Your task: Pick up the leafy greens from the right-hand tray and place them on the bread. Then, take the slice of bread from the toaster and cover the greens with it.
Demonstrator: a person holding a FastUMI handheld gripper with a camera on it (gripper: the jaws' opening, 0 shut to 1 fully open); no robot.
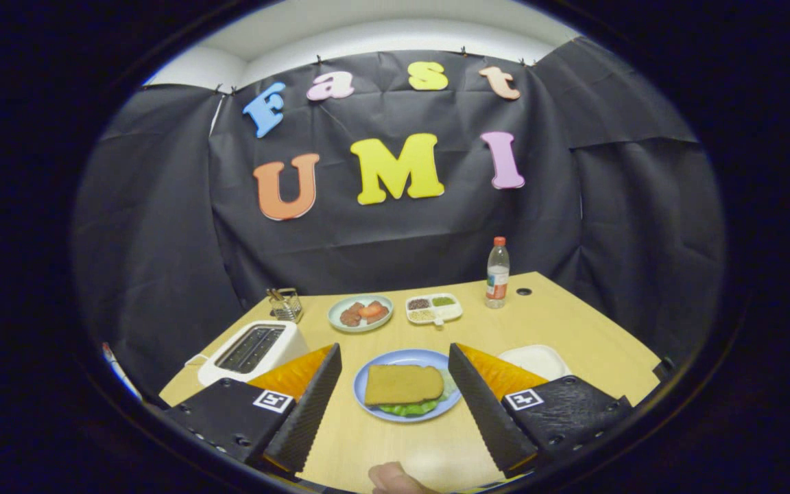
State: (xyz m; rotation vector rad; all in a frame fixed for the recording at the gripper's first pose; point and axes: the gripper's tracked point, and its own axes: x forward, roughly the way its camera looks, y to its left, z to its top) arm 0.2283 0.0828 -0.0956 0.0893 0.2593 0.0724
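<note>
Fingertip: at the near table edge I see part of a person's finger, closest to my camera, just below the gap between the claw's fingers.
Claw: my gripper is spread wide and holds nothing; its two fingers flank the blue plate without touching it.
Sandwich: a bread slice lies flat on the blue plate, with leafy greens peeking out from under its near edge. I judge the covering step done.
Toaster: the white toaster sits just beyond my left finger, and I see no bread standing in its slots.
Right-hand tray: the white tray beyond my right finger looks bare.
Further back: a plate with reddish food, a divided dish, a small rack and a water bottle stand well apart from my work.
Table: the wooden table carries all of it.
Risk one: if I pull back low, a finger could clip the plate rim and slide the top slice off the greens.
Risk two: if I close the fingers here, they could pinch the plate and tilt it.
Risk three: swinging left carelessly could knock the toaster.
</note>
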